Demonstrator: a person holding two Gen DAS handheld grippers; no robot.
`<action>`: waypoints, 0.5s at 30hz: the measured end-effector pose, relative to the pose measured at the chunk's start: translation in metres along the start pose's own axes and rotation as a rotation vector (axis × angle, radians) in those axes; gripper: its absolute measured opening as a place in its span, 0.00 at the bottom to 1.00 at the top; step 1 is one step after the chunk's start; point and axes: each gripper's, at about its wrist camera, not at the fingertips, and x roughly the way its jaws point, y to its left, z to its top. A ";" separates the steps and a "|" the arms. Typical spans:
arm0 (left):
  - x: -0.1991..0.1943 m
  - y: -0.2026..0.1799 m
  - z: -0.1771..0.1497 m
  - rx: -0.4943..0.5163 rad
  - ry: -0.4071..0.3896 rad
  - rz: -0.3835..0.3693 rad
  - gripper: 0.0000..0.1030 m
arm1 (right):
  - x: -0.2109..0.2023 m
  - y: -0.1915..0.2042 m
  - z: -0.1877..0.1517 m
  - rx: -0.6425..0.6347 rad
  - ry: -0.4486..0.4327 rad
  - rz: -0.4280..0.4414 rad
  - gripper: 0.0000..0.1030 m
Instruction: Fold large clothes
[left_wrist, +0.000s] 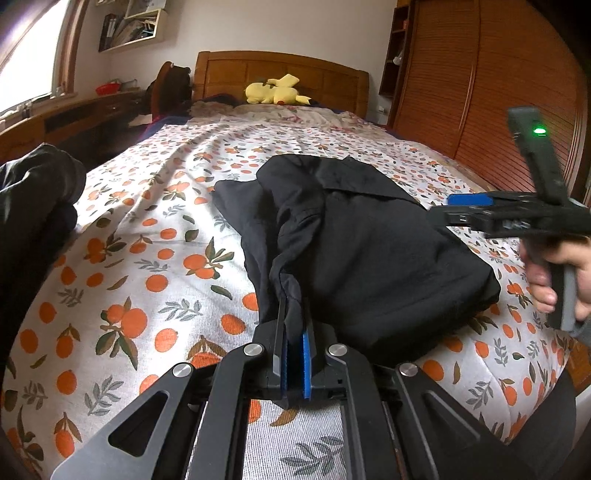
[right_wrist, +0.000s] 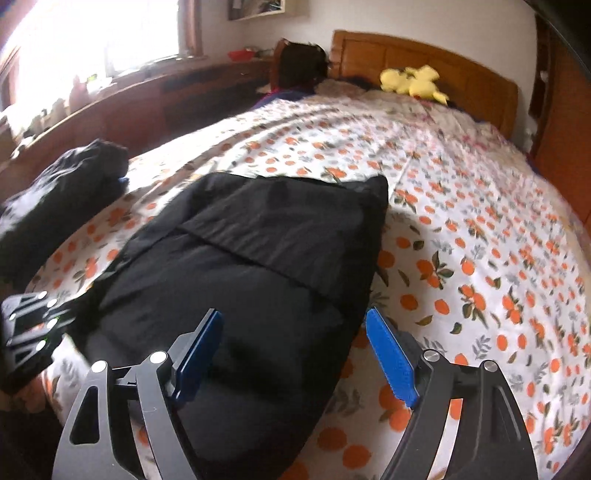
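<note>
**Left claw pinching the black garment, right claw spread above it**

My left claw is clamped on a gathered edge of the black garment; the cloth runs up out of the narrow gap between the blue ridged pads in a bunched, creased ridge. The fabric is matte, thin and woven, with a stitched seam running across it. The rest of the garment lies in a rough, long slab on the bed, toward the foot edge nearest me and closer to the right side than the left.

My right claw stands wide open, its two blue serrated pads splayed apart over the near end of the garment without touching it, as far as I can see. In the left wrist view it hovers over the garment's right side, a green light glowing on its black body, held by the right hand.

The bed cover is white cotton-like cloth printed with oranges and grey-green leaves, softly wrinkled. A second dark bundle of clothing sits lumped at the bed's left edge. A yellow plush toy lies at the head edge against the panelled wooden headboard. A slatted wooden wardrobe stands along the right side. I can read no labels or writing anywhere.
</note>
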 end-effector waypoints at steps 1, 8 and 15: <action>0.000 0.001 0.000 -0.002 -0.001 -0.001 0.07 | 0.008 -0.006 0.001 0.025 0.013 0.010 0.74; 0.000 0.001 0.000 -0.003 -0.001 -0.002 0.09 | 0.040 -0.028 0.000 0.159 0.064 0.101 0.75; 0.000 0.001 0.000 -0.002 -0.002 -0.003 0.09 | 0.049 -0.031 -0.006 0.211 0.111 0.163 0.66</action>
